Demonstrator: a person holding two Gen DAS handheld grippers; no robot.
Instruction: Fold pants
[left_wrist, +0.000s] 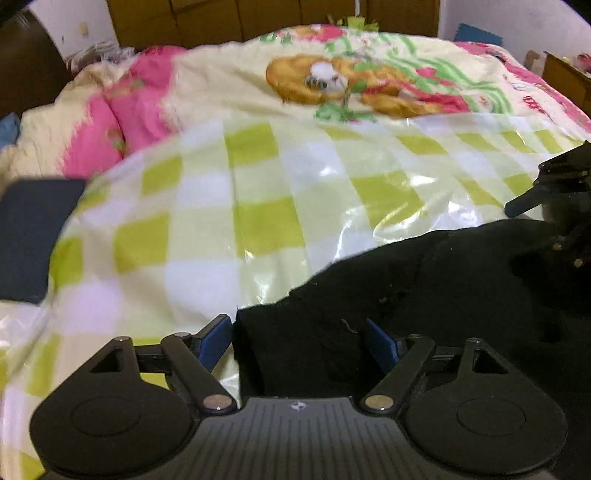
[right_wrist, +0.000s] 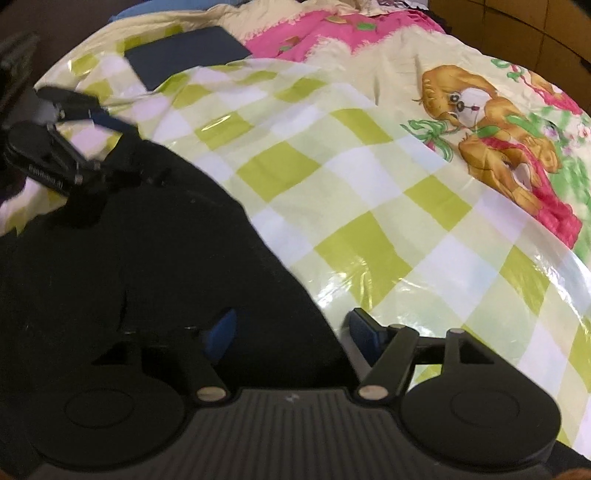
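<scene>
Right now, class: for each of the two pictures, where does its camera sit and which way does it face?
Left wrist: on the left gripper, facing down along its open jaws at black pants on a checked sheet; the right gripper shows at the right edge.
Right wrist: on the right gripper, facing down at the pants' other edge; the left gripper shows upper left.
Shared: pants, checked sheet, dog-print blanket.
</scene>
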